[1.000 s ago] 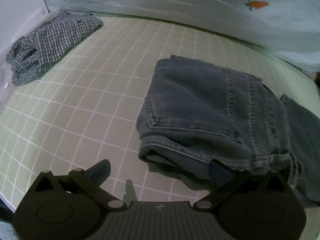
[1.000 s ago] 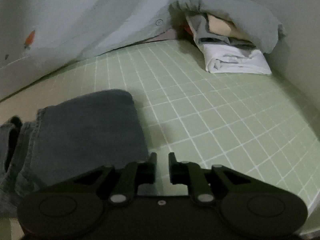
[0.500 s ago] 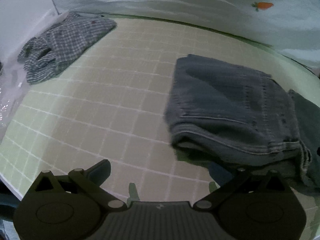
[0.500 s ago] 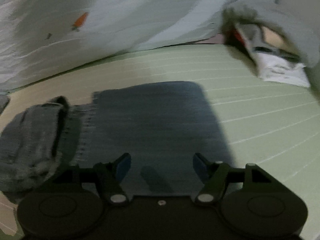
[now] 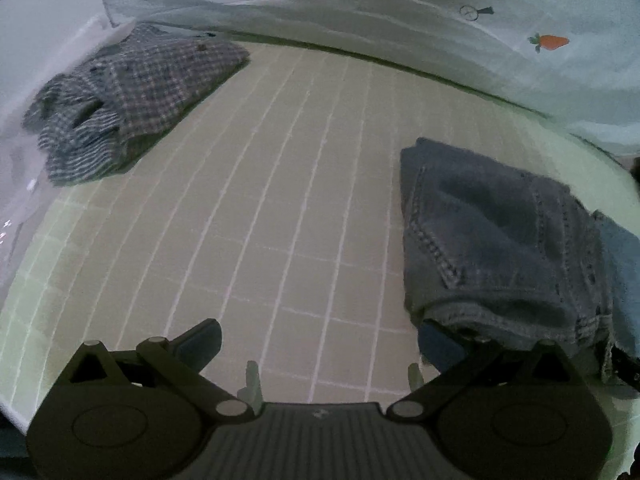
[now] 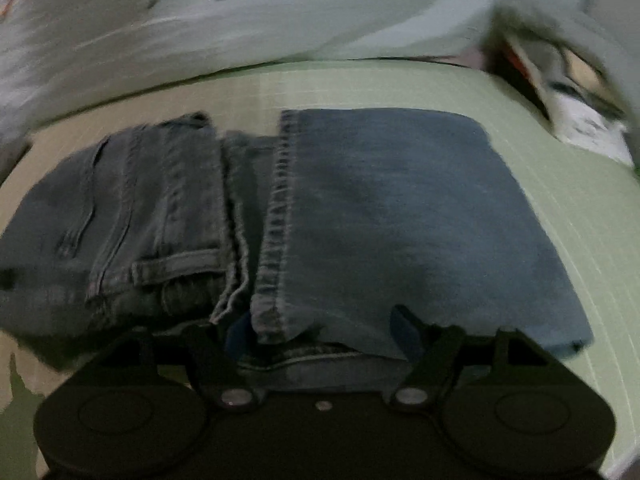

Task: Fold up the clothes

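Between the right gripper's [image 6: 320, 334] opening jaws sits the near edge of the folded jeans [image 6: 380, 216], pads not pressing it. Left gripper [image 5: 320, 344] jaws spread wide over bare grid mat [image 5: 280, 184], jeans just right of its right finger. Checked shirt [image 5: 132, 96] far left.

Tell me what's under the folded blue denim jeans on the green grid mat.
The folded blue denim jeans lie directly on the green grid mat. At the near edge only stacked denim layers show. Anything beneath the middle is covered by denim.
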`<state>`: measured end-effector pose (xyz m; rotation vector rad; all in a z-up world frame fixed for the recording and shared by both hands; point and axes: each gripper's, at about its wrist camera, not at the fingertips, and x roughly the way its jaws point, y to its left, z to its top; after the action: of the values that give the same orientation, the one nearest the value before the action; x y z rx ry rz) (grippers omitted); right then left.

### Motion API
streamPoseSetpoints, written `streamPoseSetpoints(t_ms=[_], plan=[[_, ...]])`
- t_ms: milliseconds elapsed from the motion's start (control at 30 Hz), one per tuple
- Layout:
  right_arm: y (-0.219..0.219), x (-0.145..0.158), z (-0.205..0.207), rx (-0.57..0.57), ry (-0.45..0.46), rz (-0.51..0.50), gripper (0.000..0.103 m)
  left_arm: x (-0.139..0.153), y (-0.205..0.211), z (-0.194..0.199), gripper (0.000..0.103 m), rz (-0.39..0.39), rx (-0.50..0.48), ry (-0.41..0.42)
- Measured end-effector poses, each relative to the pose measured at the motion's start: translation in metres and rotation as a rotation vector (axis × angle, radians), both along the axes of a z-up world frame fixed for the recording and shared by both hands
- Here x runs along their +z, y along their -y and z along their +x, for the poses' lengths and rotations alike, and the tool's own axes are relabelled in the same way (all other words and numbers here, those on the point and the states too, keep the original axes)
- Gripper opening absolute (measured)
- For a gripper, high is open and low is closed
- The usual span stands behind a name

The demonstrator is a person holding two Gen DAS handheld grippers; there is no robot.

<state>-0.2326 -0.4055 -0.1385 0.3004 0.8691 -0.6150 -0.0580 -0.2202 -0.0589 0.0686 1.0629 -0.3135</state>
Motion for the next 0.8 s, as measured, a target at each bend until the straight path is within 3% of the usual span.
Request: streamPoseSetpoints(t_ms=[133,300,500,667,767,800], plan=[[-0.004,0.015,-0.012,-0.107,0.044,-0.009,0.086,-0.004,0.001,0.020,0.103,-0.086,-0.041,-0.026],[-0.004,0.029,-0.020,-0.167,0.055,-0.032,0.096,-0.012,0.018,0.041,0.103,-0.241,-0.088,-0.121],[-0.011,0.042,-0.021,-0.163,0.066,-0.057,0.100,-0.029,0.047,0.050,0.103,-0.238,-0.161,-0.180],[-0.004,0.038,-0.021,-0.199,0.021,-0.065,0.100,-0.036,0.057,0.045,0.103,-0.237,-0.174,-0.201],[0.003,0.035,-0.026,-0.216,0.022,-0.054,0.100,-0.039,0.057,0.045,0.100,-0.269,-0.143,-0.218],[0.006,0.035,-0.028,-0.221,0.024,-0.048,0.100,-0.040,0.057,0.045,0.093,-0.281,-0.129,-0.225]])
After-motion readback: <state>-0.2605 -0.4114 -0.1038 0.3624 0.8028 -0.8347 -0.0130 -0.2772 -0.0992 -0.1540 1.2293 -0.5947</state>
